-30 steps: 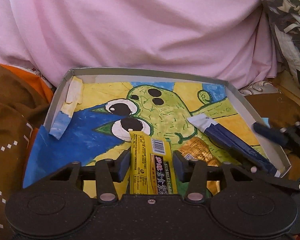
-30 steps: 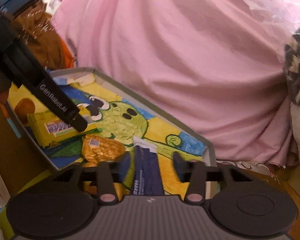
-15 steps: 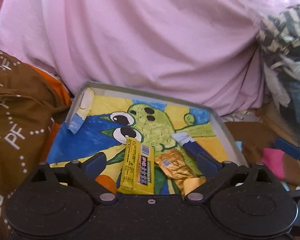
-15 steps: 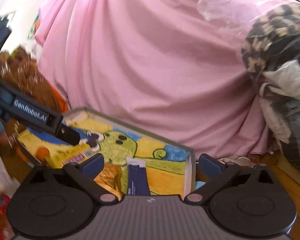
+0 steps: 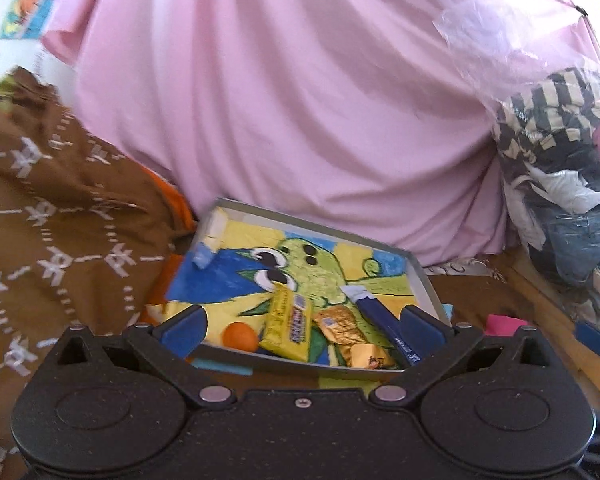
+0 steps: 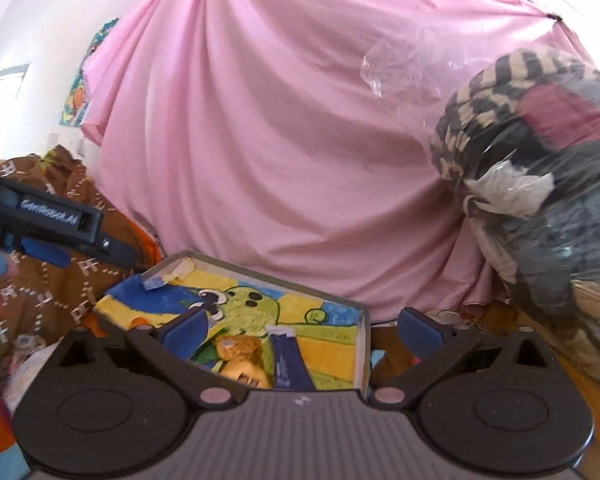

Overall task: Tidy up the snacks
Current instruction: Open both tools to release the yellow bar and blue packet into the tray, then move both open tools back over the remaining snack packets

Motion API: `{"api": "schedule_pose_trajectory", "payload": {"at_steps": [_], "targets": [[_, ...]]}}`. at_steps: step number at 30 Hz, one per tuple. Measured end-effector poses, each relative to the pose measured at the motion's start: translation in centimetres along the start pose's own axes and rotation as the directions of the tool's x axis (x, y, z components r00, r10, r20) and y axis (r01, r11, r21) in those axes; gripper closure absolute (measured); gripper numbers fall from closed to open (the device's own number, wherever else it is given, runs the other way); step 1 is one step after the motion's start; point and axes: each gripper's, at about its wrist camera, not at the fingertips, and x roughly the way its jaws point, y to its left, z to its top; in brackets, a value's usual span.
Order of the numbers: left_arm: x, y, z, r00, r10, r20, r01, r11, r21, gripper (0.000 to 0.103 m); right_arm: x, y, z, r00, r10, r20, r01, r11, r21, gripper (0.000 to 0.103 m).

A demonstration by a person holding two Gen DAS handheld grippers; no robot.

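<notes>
Draping behind everything, a pink sheet (image 5: 300, 112) filled the background, and a brown cloth (image 5: 60, 240) lay left of the tray (image 5: 422, 280). That shallow tray, lined with a green cartoon drawing, sat just below the sheet. Both claws hung near its front edge, released and empty: the left claw (image 5: 300, 326) and the right claw (image 6: 302, 332), fingers spread wide. Inside the tray lay a yellow bar (image 5: 288, 320), with a blue bar (image 5: 384, 326) to its right, gold packets (image 5: 340, 322) between them, and an orange ball (image 5: 240, 334) at its left.
</notes>
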Motion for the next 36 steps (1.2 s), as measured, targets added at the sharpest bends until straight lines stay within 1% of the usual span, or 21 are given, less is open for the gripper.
{"api": "schedule_pose_trajectory", "payload": {"at_steps": [4,7,9,10,13,15,18,21,23,25,27,29,32,34,36], "targets": [[-3.3,0.0,-1.2,0.999,0.041,0.026,-0.041,0.999,0.027,0.001,-3.9,1.0,-0.6,1.000,0.001,-0.005,-0.001,1.000,0.020,0.000],[-6.2,-0.4,-2.5,0.994,0.085,0.071,-0.088,0.995,0.049,0.001,-6.2,1.4,-1.5,0.998,0.048,-0.033,-0.046,0.997,0.057,0.000],[-8.3,-0.7,-3.7,0.991,0.093,0.101,-0.097,0.995,0.038,0.001,-7.4,1.6,-2.1,0.996,0.072,-0.060,-0.066,0.993,0.099,0.000],[-9.1,-0.9,-4.2,0.990,0.094,0.103,-0.098,0.995,0.035,0.001,-8.1,1.7,-2.5,0.994,0.080,-0.074,-0.070,0.990,0.120,0.000],[-10.8,-1.6,-5.8,0.994,0.082,0.072,-0.086,0.995,0.050,0.001,-9.7,2.0,-3.3,0.990,0.096,-0.101,-0.079,0.985,0.154,0.000],[-11.5,-2.0,-6.7,0.996,0.070,0.054,-0.073,0.995,0.066,0.001,-10.5,2.1,-3.7,0.987,0.112,-0.111,-0.095,0.984,0.150,0.000],[-12.4,-2.2,-8.0,0.997,0.070,0.040,-0.074,0.992,0.098,0.001,-11.6,2.1,-4.5,0.985,0.115,-0.131,-0.094,0.983,0.158,0.000],[-12.9,-2.0,-9.1,0.995,0.096,0.008,-0.096,0.988,0.122,0.001,-12.2,2.1,-5.1,0.980,0.119,-0.157,-0.092,0.981,0.170,0.000],[-13.2,-1.7,-9.8,0.994,0.103,-0.026,-0.098,0.986,0.138,0.001,-12.5,2.4,-5.5,0.977,0.127,-0.169,-0.099,0.981,0.168,0.000],[-13.3,-1.3,-10.5,0.989,0.125,-0.075,-0.112,0.983,0.148,0.001,-12.5,2.7,-6.0,0.973,0.134,-0.189,-0.102,0.980,0.171,0.000],[-13.3,-0.8,-11.2,0.982,0.153,-0.107,-0.136,0.978,0.157,0.001,-12.2,3.1,-6.4,0.966,0.159,-0.205,-0.120,0.974,0.192,0.000],[-13.2,-0.3,-11.9,0.973,0.180,-0.142,-0.156,0.974,0.166,0.001,-11.7,3.5,-7.0,0.956,0.179,-0.233,-0.132,0.970,0.204,0.000],[-13.0,0.6,-12.9,0.959,0.203,-0.198,-0.169,0.970,0.174,0.001,-10.9,4.6,-8.3,0.935,0.205,-0.290,-0.160,0.972,0.171,0.000],[-12.6,1.4,-13.6,0.943,0.210,-0.259,-0.170,0.971,0.168,0.002,-10.5,5.4,-9.3,0.918,0.212,-0.337,-0.168,0.974,0.153,0.000],[-12.2,2.2,-14.2,0.927,0.213,-0.309,-0.174,0.973,0.149,0.002,-10.1,6.0,-10.0,0.896,0.230,-0.381,-0.187,0.971,0.146,0.000]]}}
